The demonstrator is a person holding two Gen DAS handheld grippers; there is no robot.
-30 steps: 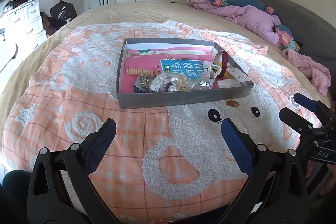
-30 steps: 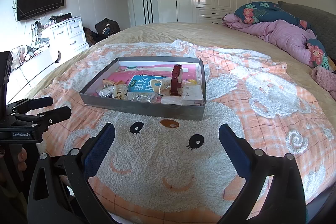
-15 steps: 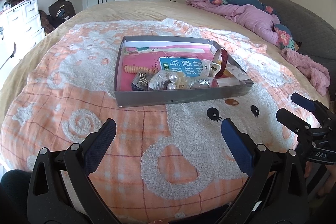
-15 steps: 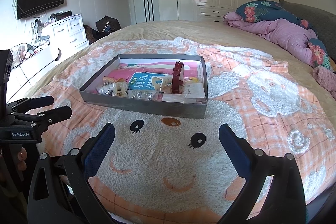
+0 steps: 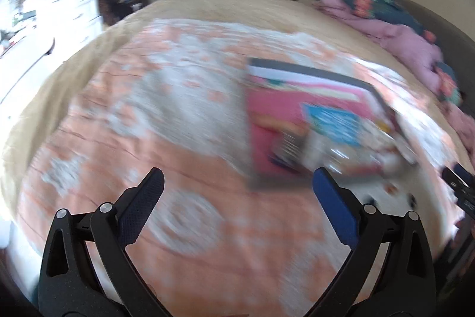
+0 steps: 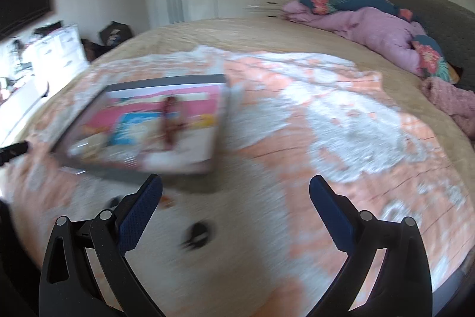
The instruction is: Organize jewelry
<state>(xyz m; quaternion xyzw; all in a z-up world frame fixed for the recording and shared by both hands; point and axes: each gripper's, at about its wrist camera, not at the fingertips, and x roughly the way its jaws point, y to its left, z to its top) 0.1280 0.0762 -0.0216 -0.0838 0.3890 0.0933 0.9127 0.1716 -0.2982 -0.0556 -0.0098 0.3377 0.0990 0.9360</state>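
**Both tools spread wide and empty**

The left tool (image 5: 237, 183) was seen from its own wrist camera with its two blue-padded fingers (image 5: 337, 210) spread far apart and nothing between them. The right tool (image 6: 236, 189) stood the same way, its fingers (image 6: 139, 213) parted wide and gripping nothing. Each tool also showed in the other's view: the right tool's dark tips (image 5: 458, 183) at the right edge of the left camera, the left tool's tip (image 6: 14, 150) at the left edge of the right camera. Both views were blurred.
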